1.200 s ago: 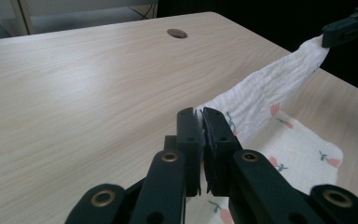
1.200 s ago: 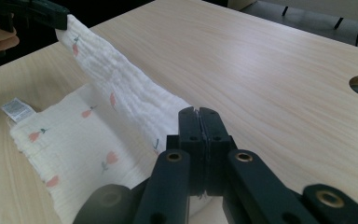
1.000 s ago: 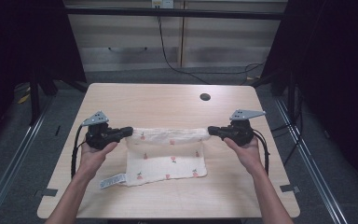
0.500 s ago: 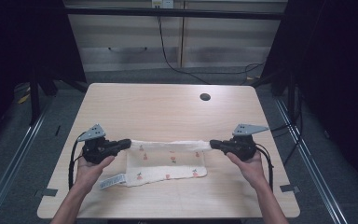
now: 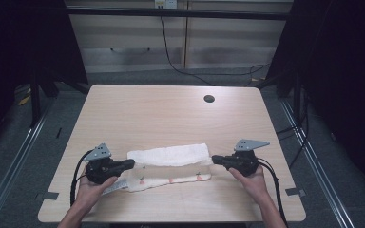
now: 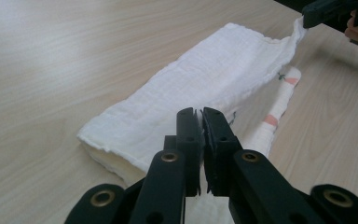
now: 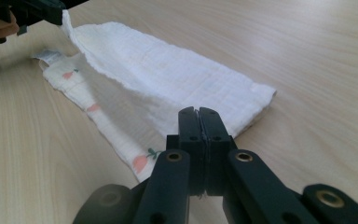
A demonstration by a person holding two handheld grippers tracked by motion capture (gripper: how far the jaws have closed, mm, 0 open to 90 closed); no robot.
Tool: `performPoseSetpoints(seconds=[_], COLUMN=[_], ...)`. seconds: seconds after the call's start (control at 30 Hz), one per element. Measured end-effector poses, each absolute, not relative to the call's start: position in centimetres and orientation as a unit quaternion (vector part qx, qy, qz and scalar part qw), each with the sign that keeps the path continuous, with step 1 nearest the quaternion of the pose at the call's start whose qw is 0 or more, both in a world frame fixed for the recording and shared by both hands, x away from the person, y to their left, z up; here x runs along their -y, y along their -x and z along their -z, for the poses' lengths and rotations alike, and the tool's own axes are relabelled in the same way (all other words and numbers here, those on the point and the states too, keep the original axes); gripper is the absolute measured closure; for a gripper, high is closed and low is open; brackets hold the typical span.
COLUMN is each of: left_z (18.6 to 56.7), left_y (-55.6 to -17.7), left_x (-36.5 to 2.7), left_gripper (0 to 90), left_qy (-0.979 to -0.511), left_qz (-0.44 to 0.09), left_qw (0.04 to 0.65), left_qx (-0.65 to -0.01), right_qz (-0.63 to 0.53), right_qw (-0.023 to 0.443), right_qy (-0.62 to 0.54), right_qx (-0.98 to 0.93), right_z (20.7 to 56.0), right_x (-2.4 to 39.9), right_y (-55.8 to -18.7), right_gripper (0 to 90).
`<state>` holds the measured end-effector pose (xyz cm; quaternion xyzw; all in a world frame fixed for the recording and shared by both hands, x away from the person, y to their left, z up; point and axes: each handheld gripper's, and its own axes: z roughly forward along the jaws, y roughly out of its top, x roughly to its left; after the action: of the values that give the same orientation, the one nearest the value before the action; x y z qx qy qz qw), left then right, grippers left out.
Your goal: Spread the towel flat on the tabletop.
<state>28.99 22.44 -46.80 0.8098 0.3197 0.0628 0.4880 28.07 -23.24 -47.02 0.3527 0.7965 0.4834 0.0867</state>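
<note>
White cloth (image 5: 168,164) is being held taut on the bench (image 5: 161,114), pinched at nine o'clock by the closed left hand-held gripper (image 5: 129,164) and at three o'clock by the closed right hand-held gripper (image 5: 215,159).

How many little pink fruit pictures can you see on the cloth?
3 in the right gripper view, along the printed edge of the cloth: one nearest the jaws, one midway, one near the far end. More may be hidden under the fold.

Cloth (image 5: 171,164) is lying on the table (image 5: 161,114), stretching between left tongs (image 5: 129,164) and right tongs (image 5: 216,160); its folded-over layer is sitting behind the lower strip.
</note>
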Motion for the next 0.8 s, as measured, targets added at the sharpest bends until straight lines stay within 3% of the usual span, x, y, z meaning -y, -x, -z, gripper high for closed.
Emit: performPoseSetpoints(seconds=[0.8], left_z=[49.2], left_y=[-27.5], left_x=[-21.9], left_gripper=[84.0], left_qy=[-0.839], left_qz=[-0.027], left_qw=[0.449], left_qx=[-0.307], right_qz=[-0.409], right_qw=[0.065], right_qy=[-0.344], right_qx=[-0.843], right_z=[50.2], right_x=[22.2], right_y=[-25.4], right_gripper=[88.8])
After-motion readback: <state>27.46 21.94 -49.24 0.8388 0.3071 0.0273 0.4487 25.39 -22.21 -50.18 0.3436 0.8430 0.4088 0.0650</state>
